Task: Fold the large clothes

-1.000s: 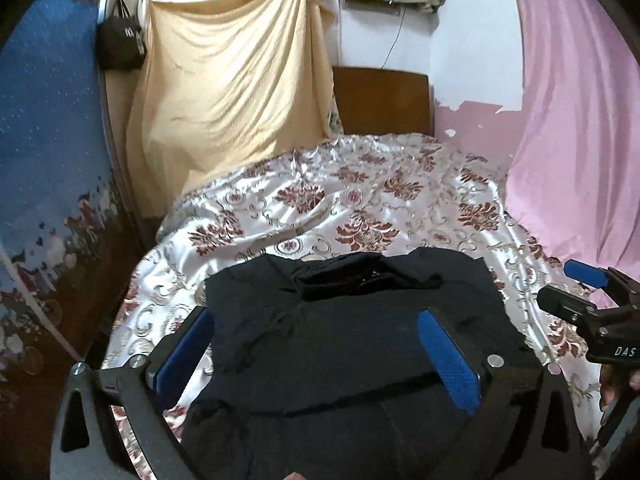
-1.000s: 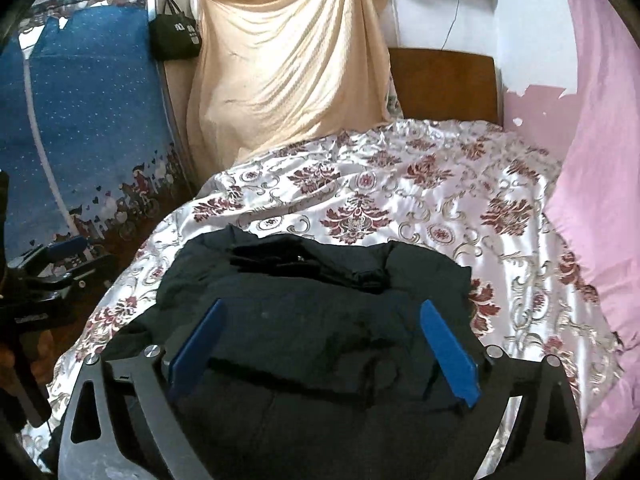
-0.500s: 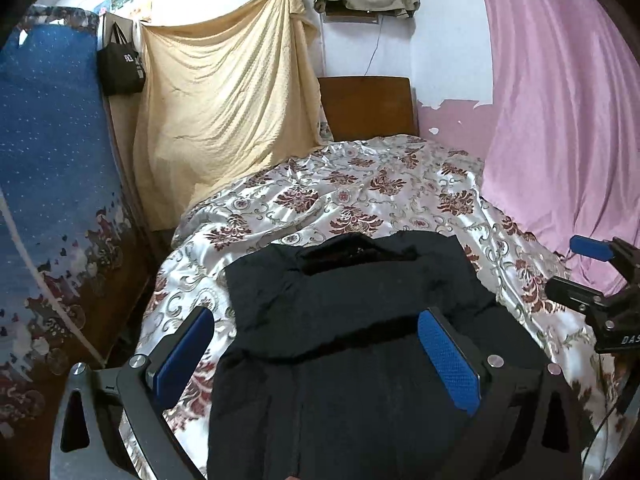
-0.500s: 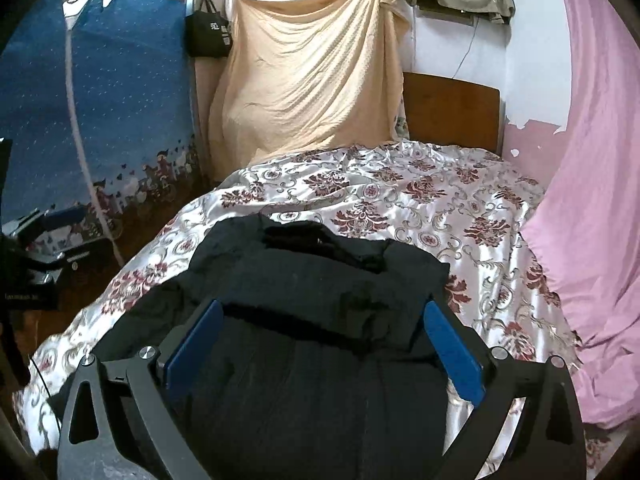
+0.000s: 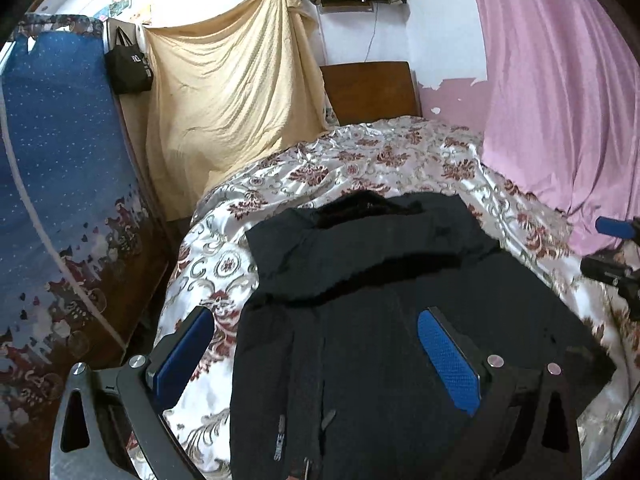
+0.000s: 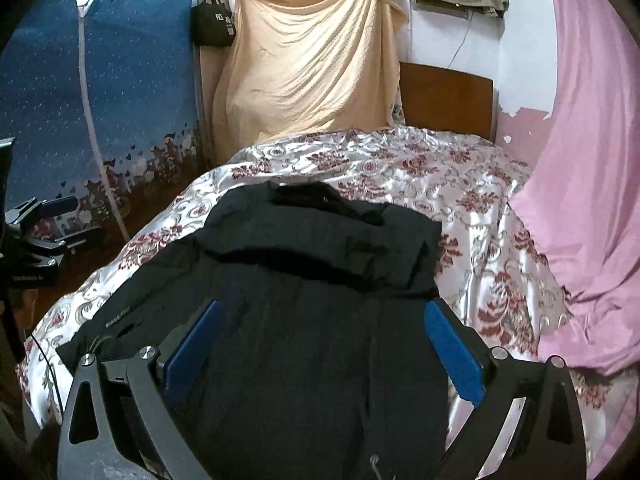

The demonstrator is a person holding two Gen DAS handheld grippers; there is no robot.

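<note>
A large black jacket (image 5: 372,288) lies spread on the flowered satin bedspread (image 5: 360,160), collar at the far end and a cross fold just below it. My left gripper (image 5: 316,356) hovers open above the jacket's near left part, nothing between its blue pads. In the right wrist view the same jacket (image 6: 320,280) fills the near bed, and my right gripper (image 6: 320,348) stands open over its near right part, empty. Each gripper also shows in the other's view: the right gripper (image 5: 612,252) at the right edge, the left gripper (image 6: 44,228) at the left edge.
A blue patterned panel (image 5: 52,184) stands along the bed's left side. A beige sheet (image 5: 228,92) hangs behind, beside a wooden headboard (image 5: 372,92). A pink curtain (image 5: 560,92) drapes onto the bed's right edge. A black bag (image 5: 128,68) hangs on the wall.
Both grippers have pulled back and risen away from the jacket. More of the jacket's lower part now shows beneath them. Both stay open.
</note>
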